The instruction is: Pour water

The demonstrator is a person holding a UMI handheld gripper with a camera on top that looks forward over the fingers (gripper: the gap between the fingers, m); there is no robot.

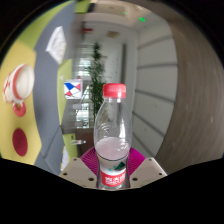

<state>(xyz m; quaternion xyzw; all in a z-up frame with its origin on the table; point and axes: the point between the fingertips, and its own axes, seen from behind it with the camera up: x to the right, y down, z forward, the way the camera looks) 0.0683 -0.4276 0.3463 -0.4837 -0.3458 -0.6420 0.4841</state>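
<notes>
In the lower middle of the frame, a clear water bottle (pixel 112 140) with a red cap (pixel 114 91) stands upright between the fingers (pixel 113 172), which appear closed on its labelled base. Pouring well probably means uncapping first, then tilting slowly; no cup is visible.

Pale corridor floor (pixel 78 135), perhaps a potted plant (pixel 95 62) on it.

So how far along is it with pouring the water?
Early on. Done: the gripper has its fingers pressed on the clear bottle, held upright and apparently lifted. In hand: carrying it. Left: the red cap is on, no cup is in sight, and nothing is poured yet.
</notes>
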